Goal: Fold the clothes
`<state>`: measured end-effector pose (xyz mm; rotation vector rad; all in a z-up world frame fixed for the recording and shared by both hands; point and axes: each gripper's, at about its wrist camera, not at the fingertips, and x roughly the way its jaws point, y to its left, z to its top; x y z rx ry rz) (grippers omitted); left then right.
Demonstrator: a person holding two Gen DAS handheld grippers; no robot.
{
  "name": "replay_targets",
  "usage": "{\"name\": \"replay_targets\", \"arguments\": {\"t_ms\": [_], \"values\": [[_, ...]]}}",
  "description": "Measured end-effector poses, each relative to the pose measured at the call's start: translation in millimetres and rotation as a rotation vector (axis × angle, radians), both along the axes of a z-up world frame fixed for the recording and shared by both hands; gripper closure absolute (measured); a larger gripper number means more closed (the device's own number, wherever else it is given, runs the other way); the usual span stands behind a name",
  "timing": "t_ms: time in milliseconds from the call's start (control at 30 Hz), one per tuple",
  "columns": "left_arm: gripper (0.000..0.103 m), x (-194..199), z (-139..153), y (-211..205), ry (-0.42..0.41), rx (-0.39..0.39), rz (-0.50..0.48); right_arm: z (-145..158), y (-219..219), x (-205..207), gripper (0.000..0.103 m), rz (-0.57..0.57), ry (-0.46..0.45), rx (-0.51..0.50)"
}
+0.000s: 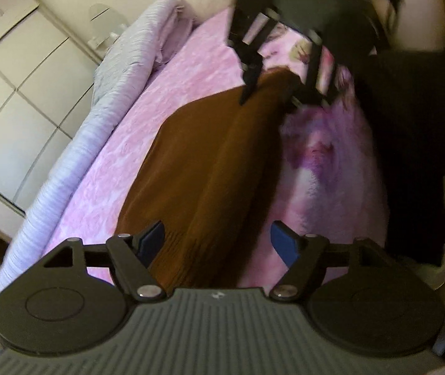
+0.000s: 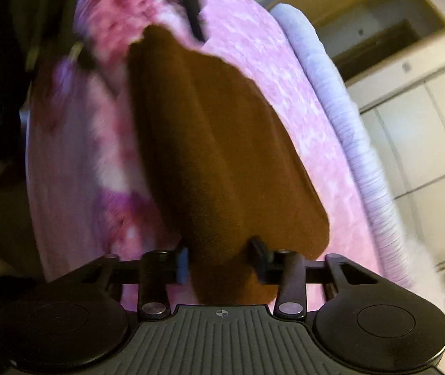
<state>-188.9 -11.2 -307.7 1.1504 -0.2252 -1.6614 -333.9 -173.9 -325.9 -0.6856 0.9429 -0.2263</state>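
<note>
Clearly the fold is mid-way: a brown knitted garment [image 1: 197, 168] lies lengthwise on the pink blanket [image 1: 147, 100] of a bed, one long side doubled over itself into a thick ridge, with a gripper at each end. In the left wrist view the left gripper [image 1: 216, 242] straddles the near end with its blue-padded fingers [image 1: 284, 243] well apart; the cloth runs between them, but the right-hand pad stands clear of the fabric, so nothing is clamped there. In the right wrist view the right gripper [image 2: 222, 257] sits at the opposite end, jaws much narrower, with the brown ridge bunched between them. The pads seem to press the cloth, though blur makes this a judgement, not a certainty. A pale ribbed quilt [image 1: 66, 162] runs along the far edge of the bed, near white cupboard doors [image 1: 19, 78]. The step in hand looks like taking hold of both ends of the folded edge. Next, the left jaws probably need to close on their end, so both ends can be lifted together evenly and carried across for the following fold without the ridge slipping open.
</note>
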Motion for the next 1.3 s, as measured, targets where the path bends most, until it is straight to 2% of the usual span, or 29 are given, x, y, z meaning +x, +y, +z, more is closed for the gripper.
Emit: {"name": "replay_targets", "arguments": {"t_ms": [67, 167, 267, 300, 367, 400, 433, 500, 533, 567, 633, 700, 900, 1000, 1033, 1067, 1133, 1200, 1300], "values": [[0.031, -8, -9, -8, -0.069, -0.012, 0.002, 15, -15, 2, 0.074, -0.025, -0.026, 0.092], [0.031, -15, -17, -23, -0.149, -0.025, 0.014, 36, -32, 1, 0.076, -0.053, -0.069, 0.195], [0.030, -18, -24, -30, -0.235, -0.054, 0.012, 47, -43, 0, 0.076, -0.060, -0.092, 0.228], [0.032, -18, -26, -31, -0.273, -0.067, 0.007, 49, -45, -1, 0.076, -0.060, -0.095, 0.230], [0.047, -15, -31, -34, -0.338, -0.072, 0.022, 46, -45, -2, 0.076, -0.057, -0.091, 0.226], [0.070, -11, -30, -36, -0.326, -0.053, 0.036, 41, -43, -4, 0.076, -0.049, -0.084, 0.215], [0.079, -6, -27, -39, -0.276, -0.018, 0.046, 36, -40, -7, 0.075, -0.040, -0.077, 0.203], [0.081, 2, -19, -41, -0.178, 0.011, 0.058, 22, -25, -7, 0.066, -0.011, -0.057, 0.154], [0.081, 6, -15, -42, -0.133, 0.022, 0.063, 13, -20, -10, 0.056, 0.000, -0.044, 0.114], [0.082, 11, -10, -45, -0.065, 0.043, 0.080, 4, -16, -13, 0.050, 0.008, -0.035, 0.069], [0.082, 25, 2, -53, 0.073, 0.073, 0.122, -14, -6, -20, 0.047, 0.022, -0.019, -0.019], [0.082, 36, 12, -59, 0.165, 0.091, 0.146, -26, 1, -23, 0.046, 0.025, -0.019, -0.067], [0.082, 50, 25, -70, 0.249, 0.124, 0.148, -55, 3, -6, 0.046, 0.029, -0.055, -0.221], [0.081, 46, 22, -64, 0.198, 0.116, 0.131, -68, 0, 6, 0.050, 0.047, -0.055, -0.298], [0.078, 45, 22, -62, 0.180, 0.113, 0.126, -72, -1, 10, 0.062, 0.052, -0.048, -0.318], [0.077, 35, 14, -57, 0.074, 0.093, 0.097, -73, -4, 12, 0.069, 0.050, -0.045, -0.316], [0.076, 18, -2, -48, -0.142, 0.055, 0.025, -67, -8, 13, 0.074, 0.044, -0.057, -0.280], [0.079, 7, -15, -40, -0.281, 0.042, -0.038, -60, -10, 14, 0.076, 0.038, -0.054, -0.252], [0.082, 3, -15, -39, -0.331, 0.021, -0.071, -51, -12, 15, 0.077, 0.038, -0.020, -0.255]]}}
